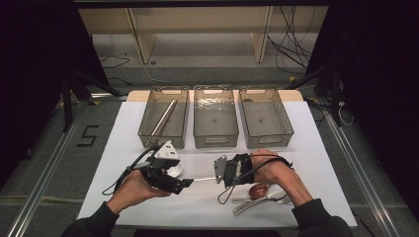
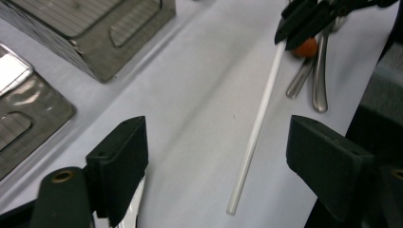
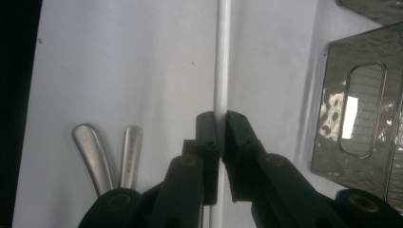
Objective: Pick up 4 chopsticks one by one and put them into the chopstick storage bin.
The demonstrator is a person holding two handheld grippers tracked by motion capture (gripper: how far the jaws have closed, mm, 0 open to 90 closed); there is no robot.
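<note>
Right gripper [image 3: 221, 137], lower centre, pinches a white straw [image 3: 222, 61]; left gripper [image 2: 216, 156] gapes empty. One rod lies binned [image 1: 163, 118]; cutlery [image 1: 262, 200] remains unsorted.

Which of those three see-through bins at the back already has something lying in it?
The left clear plastic bin: a long metal rod lies slanted inside it. The middle clear bin and the right clear bin hold nothing.

White table [image 1: 316, 163] — three mesh baskets [image 1: 216, 117], cutlery [image 1: 262, 201], brown egg [image 1: 258, 190]
</note>
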